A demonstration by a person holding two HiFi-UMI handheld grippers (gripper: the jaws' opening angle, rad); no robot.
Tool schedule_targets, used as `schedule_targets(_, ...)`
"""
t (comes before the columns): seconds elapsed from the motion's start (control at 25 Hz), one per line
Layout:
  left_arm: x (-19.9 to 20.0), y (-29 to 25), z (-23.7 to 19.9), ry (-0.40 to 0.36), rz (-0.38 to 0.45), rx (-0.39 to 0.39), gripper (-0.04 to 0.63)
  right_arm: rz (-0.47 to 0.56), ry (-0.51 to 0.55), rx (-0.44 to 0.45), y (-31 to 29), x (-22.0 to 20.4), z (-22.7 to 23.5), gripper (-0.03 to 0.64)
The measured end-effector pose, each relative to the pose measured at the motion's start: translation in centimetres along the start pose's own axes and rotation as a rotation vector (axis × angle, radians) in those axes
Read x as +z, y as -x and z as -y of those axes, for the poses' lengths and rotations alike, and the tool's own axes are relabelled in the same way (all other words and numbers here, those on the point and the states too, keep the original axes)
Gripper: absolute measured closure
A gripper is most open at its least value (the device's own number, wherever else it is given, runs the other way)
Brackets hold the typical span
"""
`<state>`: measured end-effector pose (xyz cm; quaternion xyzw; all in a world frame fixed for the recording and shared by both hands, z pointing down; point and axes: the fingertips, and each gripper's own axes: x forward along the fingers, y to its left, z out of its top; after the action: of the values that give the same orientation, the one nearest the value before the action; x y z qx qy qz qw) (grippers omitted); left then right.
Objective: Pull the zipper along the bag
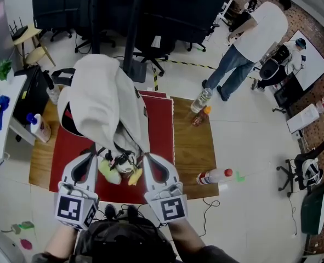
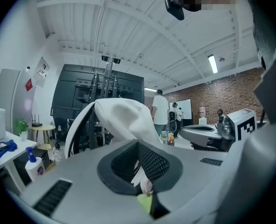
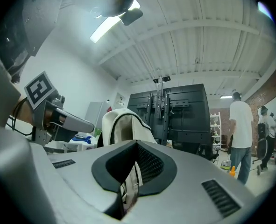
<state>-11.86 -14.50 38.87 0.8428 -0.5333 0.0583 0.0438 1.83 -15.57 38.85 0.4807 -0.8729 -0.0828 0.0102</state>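
Bag: the cream bag [image 1: 104, 100] stood upright on the red mat [image 1: 160, 125], left of the middle of the surface [image 1: 192, 147]. Its lower end reached toward the near edge, where both tools met it.
Zipper: a dark line [image 1: 140, 119] ran down the bag's right flank and was probably the zipper track. No view showed the pull itself clearly, nor whether the track was open or shut.
Left gripper: the left gripper [image 1: 95, 152] had its fingers clenched on pale bag fabric at the near end. In the left gripper view [image 2: 145, 183] a fold of white cloth sat pinched between the pads, with a yellow-green tag [image 2: 145, 203] just below them.
Right gripper: the right gripper [image 1: 145, 158] was likewise clenched, and in its own view [image 3: 128, 190] it grasped a cream strip of the bag.
Near clutter: soft yellow-green pieces [image 1: 109, 171] hung between the two tools at the bag's lower end.
Progress: both holds looked set, one probably to steady the bag and one to pull. The run along the track seemed not yet made, so nearly all of the task was left.
Further out: two bottles [image 1: 201, 100] stood at the far right corner of the surface, and another [image 1: 214, 176] lay off its near right corner. A person [image 1: 249, 43] stood well apart on the floor.
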Motion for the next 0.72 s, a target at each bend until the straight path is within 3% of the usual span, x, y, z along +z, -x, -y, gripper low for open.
schedule_targets(0.2, -1.0, -0.4, 0.1, 0.004, -0.015, 0.007, 0.571, 0.007, -0.042, -0.022, -0.2, -0.1, 0.6, 0.598)
schedule_targets(0.72, -1.2, -0.6, -0.2, 0.015, -0.015, 0.015, 0.571, -0.025, -0.016, 0.004, -0.6, -0.7, -0.6, 0.6)
